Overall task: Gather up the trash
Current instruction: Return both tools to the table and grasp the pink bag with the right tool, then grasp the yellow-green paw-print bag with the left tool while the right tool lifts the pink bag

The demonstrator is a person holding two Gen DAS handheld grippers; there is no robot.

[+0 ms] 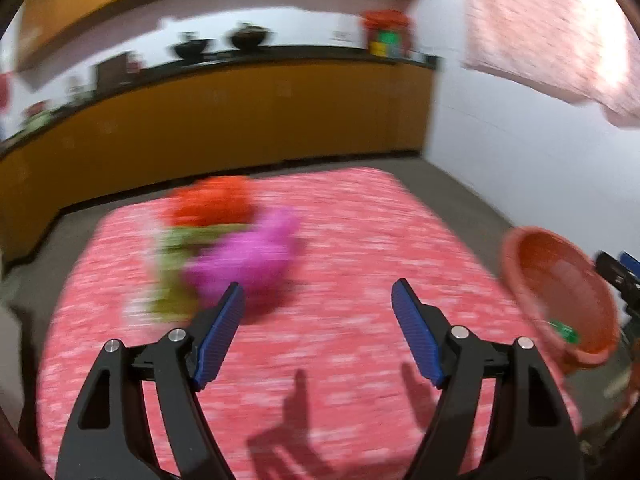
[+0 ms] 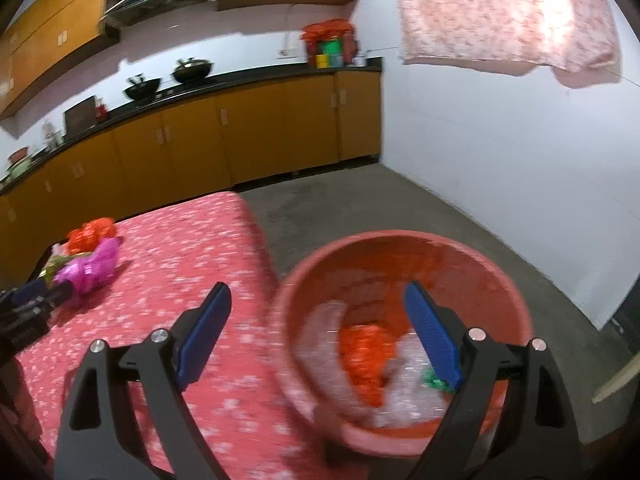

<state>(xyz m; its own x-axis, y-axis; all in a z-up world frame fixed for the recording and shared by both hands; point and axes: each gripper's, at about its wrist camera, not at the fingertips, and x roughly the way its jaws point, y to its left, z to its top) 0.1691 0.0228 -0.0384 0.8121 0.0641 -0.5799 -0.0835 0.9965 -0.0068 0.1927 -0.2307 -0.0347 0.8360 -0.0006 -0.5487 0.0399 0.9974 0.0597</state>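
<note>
A pile of wrappers lies on the red-clothed table (image 1: 340,340): a magenta one (image 1: 248,256), an orange one (image 1: 212,200) and a greenish one (image 1: 176,256), all blurred. My left gripper (image 1: 318,294) is open and empty just short of the magenta wrapper. The same pile shows far left in the right wrist view (image 2: 90,258). An orange basin (image 2: 400,340) stands off the table's right edge with orange (image 2: 362,356), clear and green trash inside. My right gripper (image 2: 318,300) is open over its near rim. The basin also shows in the left wrist view (image 1: 560,300).
Yellow kitchen cabinets with a black counter (image 2: 240,128) run along the back, with dark pans (image 2: 192,70) on top. Grey floor (image 2: 360,200) and a white wall (image 2: 500,160) lie to the right. A pink cloth (image 2: 508,16) hangs above.
</note>
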